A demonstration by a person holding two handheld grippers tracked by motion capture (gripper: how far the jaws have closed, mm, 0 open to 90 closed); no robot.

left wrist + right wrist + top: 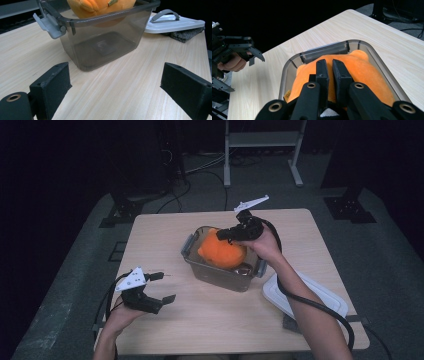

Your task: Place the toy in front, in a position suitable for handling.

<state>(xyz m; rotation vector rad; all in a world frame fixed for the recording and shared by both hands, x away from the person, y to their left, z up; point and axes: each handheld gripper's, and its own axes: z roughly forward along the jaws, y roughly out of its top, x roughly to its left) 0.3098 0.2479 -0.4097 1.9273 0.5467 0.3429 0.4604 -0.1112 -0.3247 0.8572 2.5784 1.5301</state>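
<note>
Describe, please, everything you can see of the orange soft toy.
The orange soft toy is plush, with a fuzzy bright surface and a small tag at one edge. It sits in the smoky clear plastic box on the table and bulges above the rim, not pushed fully down. The right gripper rests on its top, jaws closed, seeming to pinch the fabric. Its face or shape cannot be told.

A dark recording lab or studio: a pale wooden table (210, 320) on grey carpet, black cables (200, 175) (trailing far behind) beside a white metal stand (262, 140).

white lid (300, 295), grey pad (186, 35), wooden table (165, 235)
</note>
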